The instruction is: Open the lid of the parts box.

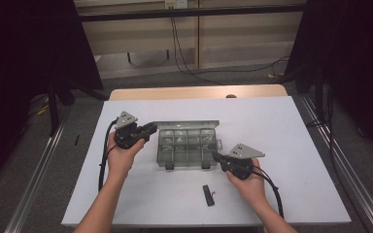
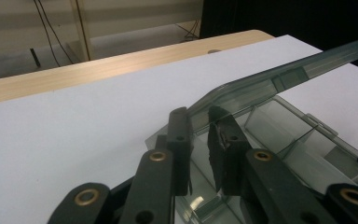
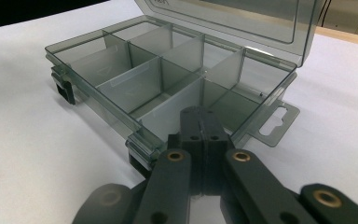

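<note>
Lid held up by the left claw, box steadied by the right.

The left claw [image 2: 200,140] has its jaws clamped on the edge of the smoky clear lid [image 2: 279,77], keeping it tilted up, probably so the compartments stay open to reach. The right claw [image 3: 200,140], jaws pressed together on nothing, rests its tip against the front right corner of the compartment box [image 1: 187,143], which looks like a way to stop the light box from sliding or lifting while the lid swings. The box sits about mid-counter, its hinge side toward the far edge and its two latches toward the near edge; its dividers show bare bays. A small black bar [image 1: 208,195] lies apart near the near edge of the white counter [image 1: 291,126].
</note>
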